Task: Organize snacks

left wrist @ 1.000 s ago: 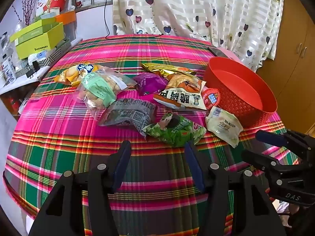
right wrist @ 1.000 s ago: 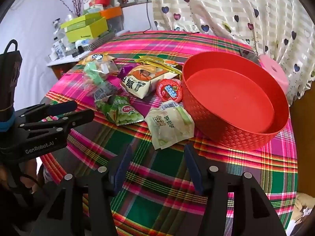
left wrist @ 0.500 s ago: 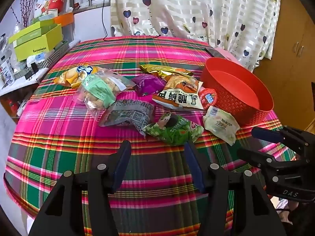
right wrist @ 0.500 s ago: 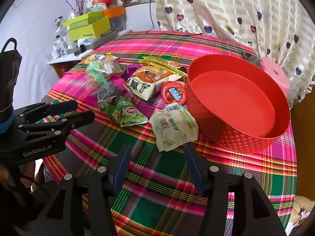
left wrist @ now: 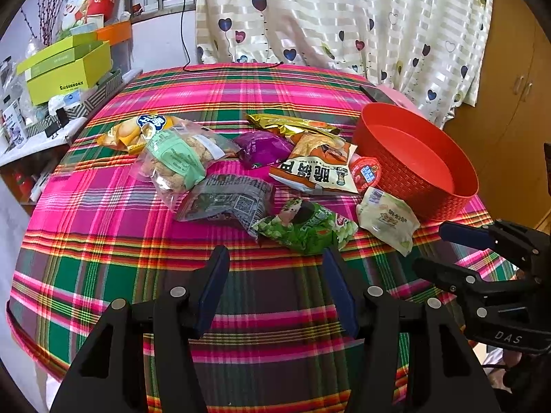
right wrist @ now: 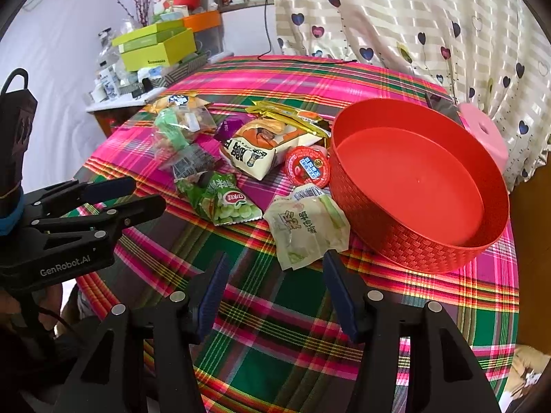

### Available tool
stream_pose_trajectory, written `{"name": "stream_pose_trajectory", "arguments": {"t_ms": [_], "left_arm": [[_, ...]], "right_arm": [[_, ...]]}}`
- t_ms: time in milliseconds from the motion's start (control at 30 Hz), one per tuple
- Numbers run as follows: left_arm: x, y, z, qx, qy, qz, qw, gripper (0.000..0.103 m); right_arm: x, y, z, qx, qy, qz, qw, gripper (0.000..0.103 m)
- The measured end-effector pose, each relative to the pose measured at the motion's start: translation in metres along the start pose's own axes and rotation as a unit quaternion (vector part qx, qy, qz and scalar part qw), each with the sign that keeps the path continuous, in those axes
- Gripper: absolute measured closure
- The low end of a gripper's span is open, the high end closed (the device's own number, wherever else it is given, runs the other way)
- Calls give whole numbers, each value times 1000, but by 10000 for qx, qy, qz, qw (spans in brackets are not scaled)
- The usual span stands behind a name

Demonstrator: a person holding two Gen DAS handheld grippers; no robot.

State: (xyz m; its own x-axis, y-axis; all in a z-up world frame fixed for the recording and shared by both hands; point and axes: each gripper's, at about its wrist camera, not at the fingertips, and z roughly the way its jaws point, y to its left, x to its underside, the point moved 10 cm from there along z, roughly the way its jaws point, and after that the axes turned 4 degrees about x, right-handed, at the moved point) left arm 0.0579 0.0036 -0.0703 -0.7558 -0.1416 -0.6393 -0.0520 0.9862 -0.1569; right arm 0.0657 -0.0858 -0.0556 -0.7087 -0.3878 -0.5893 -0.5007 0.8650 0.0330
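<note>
Both grippers are seen released, nothing between the pads: left gripper (left wrist: 275, 285) poised above the tabletop (left wrist: 103, 227) short of the green pea packet (left wrist: 306, 229); right gripper (right wrist: 273, 287) poised just short of the pale wrapped bun (right wrist: 306, 229).

Snacks are scattered in a loose cluster to the left of the red basket (right wrist: 423, 241), which holds nothing yet. Bun and round jelly cup (right wrist: 307, 167) lie just beside the basket wall.

Handling, as judged:
- Foil and film packets: light, air-puffed, slippery, crushable. Best pinched at a sealed edge or corner, not across the belly.
- Clear biscuit bag (left wrist: 179, 161): contents brittle; a gentle pinch at the top seam is advised.
- Jelly cup: stiff and smooth, so slip is likely; it is best gripped across the rim.
- Bun: soft; a light squeeze on the wrapper's end is advised.
</note>
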Motion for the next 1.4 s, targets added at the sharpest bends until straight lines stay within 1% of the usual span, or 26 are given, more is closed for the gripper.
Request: {"name": "stream_pose_trajectory", "arguments": {"t_ms": [467,933,1400], "left_arm": [[2,-2,2,32,21,-8,10000,46],[2,-7,-1,114,-44,109,9999,46],[3,-7,0,138,5,49,9999,46]], "right_arm": [[-2,-1,-4,-43,-58,20,10000,43],[-2,2,-4,-68,-57,-10,10000,42],[-1,5,-4,-84,-52,-32,9999,41]]}}
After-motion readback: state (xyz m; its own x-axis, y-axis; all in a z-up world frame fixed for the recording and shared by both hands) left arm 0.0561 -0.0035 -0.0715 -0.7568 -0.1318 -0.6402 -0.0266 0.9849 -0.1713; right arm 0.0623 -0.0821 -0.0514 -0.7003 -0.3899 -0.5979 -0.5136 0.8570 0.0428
